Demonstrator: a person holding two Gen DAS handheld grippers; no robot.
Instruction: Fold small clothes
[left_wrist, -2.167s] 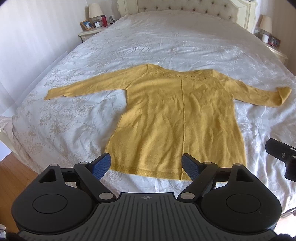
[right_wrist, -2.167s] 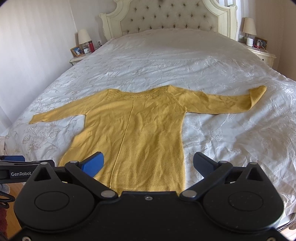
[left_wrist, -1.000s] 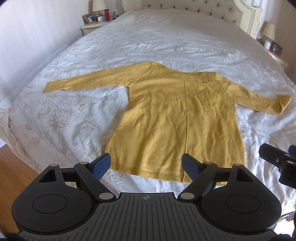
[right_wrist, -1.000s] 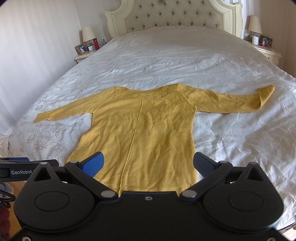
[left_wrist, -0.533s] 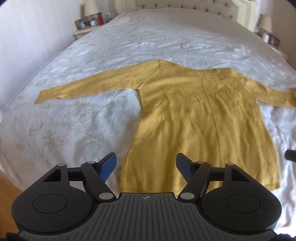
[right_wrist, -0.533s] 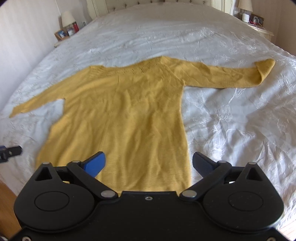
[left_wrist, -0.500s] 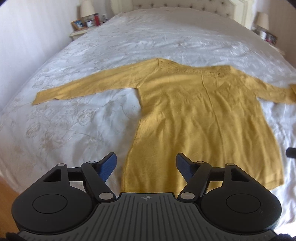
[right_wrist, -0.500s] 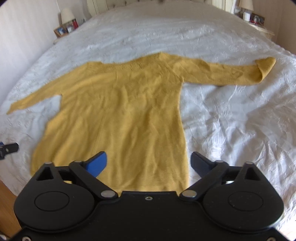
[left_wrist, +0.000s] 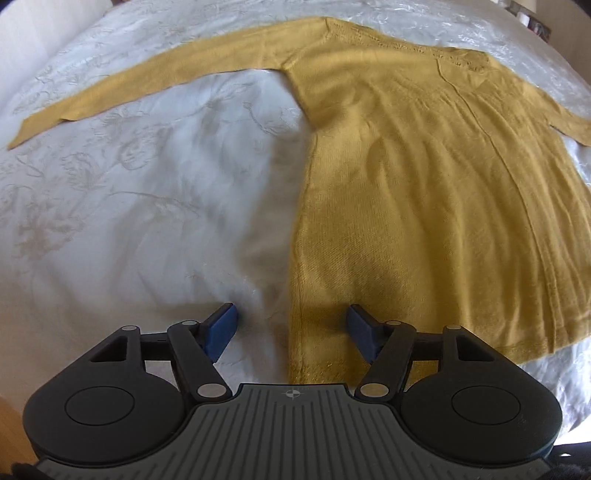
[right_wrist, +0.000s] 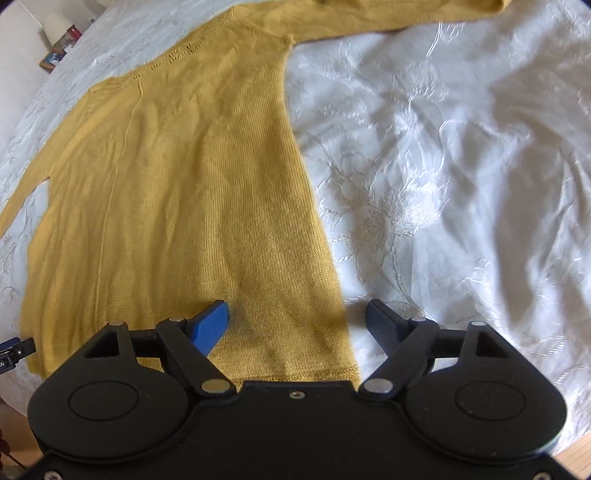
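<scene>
The left gripper (left_wrist: 291, 326) was built in matte black, with two round discs flanking a ribbed grey plate stamped with a small crosshair. Blue pads (left_wrist: 221, 328) were fitted, silver pivot pins too. The right gripper (right_wrist: 297, 325) was made alike.

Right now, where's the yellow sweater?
The sweater lies flat on the white bedspread, sleeves spread out. In each wrist view a bottom hem corner sits between open, closing jaws: the left gripper and the right gripper.
</scene>
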